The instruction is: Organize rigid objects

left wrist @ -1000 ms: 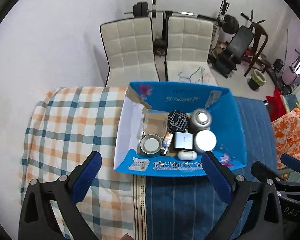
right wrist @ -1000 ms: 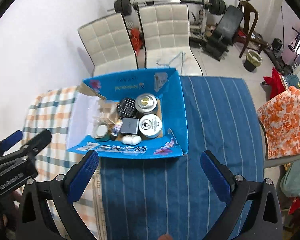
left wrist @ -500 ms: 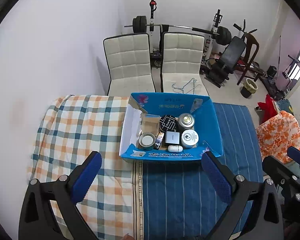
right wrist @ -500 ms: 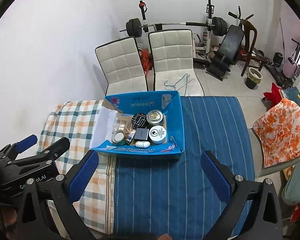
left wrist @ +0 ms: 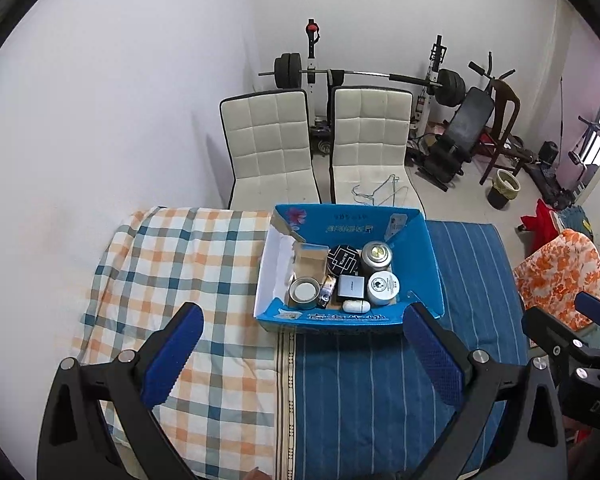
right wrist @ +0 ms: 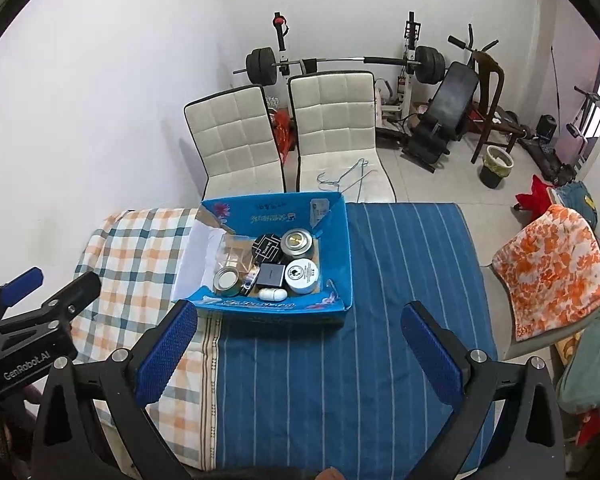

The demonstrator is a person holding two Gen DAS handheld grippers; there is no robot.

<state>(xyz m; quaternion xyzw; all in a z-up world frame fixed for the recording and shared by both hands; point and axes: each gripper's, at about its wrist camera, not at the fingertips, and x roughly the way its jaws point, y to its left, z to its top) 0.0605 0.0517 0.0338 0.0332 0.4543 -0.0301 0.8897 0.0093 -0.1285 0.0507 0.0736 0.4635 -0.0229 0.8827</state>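
1. Blue cardboard forms the box (left wrist: pixel 430 264) that lies ahead of both my grippers, on a table spread with a checked cloth (left wrist: pixel 180 264) on my left and a blue striped cloth (left wrist: pixel 372 392) on my right.
2. Both grippers have pulled up and back over the last second. The box filled the middle of each view a second ago; now it looks small and far ahead, well beyond my fingertips.
3. My left gripper (left wrist: pixel 304 350) hangs above the seam between the two cloths, its blue-padded fingers spread wide with nothing between them.
4. My right gripper (right wrist: pixel 298 346) hangs above the striped cloth, fingers likewise spread wide and empty. The box sits ahead and slightly left of it.
5. Inside the box the rigid objects are packed close: a white-lidded tin (left wrist: pixel 384 286), a silver tin (left wrist: pixel 376 254) behind it, a black round case (left wrist: pixel 344 260), a grey square box (left wrist: pixel 350 286), a small open tin (left wrist: pixel 304 292), and a white oval case (left wrist: pixel 356 306) against the near wall.
6. I see no loose objects on either cloth.
7. I judge the tidying is finished or nearly so: everything visible is already in the box, and my retreat reads as a closing move.
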